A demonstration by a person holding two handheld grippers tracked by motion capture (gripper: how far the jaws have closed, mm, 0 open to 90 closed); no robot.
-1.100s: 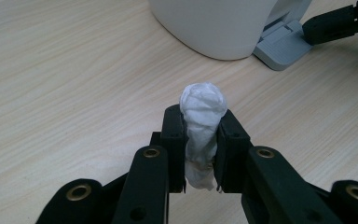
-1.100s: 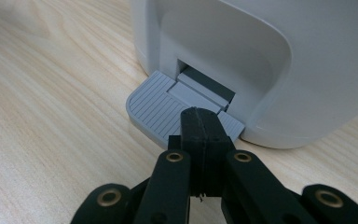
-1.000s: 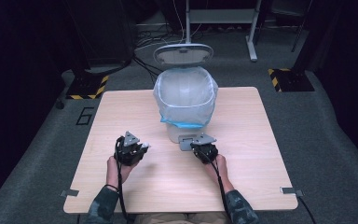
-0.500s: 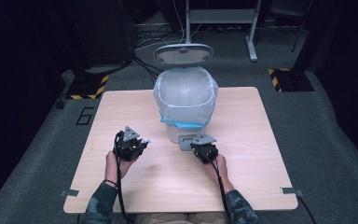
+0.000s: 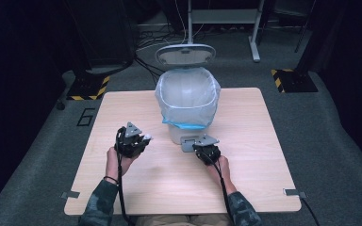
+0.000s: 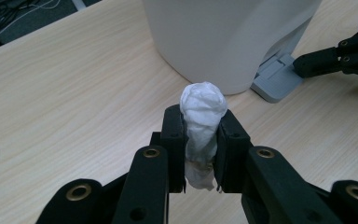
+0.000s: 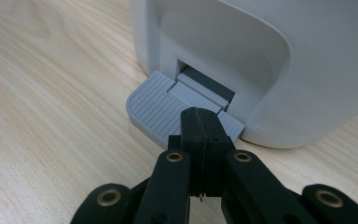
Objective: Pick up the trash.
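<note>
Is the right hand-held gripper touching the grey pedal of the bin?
Touching. In the right gripper view, the shut right hand-held gripper rests its tips on the grey pedal, with no gap visible.

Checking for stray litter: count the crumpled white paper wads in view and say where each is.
1. The white paper wad is clamped in the left gripper, lifted above the table beside the pedal bin. The bin's liner could hide others inside.

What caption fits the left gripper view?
Left tool clamps a crumpled white tissue near the white pedal bin.
</note>
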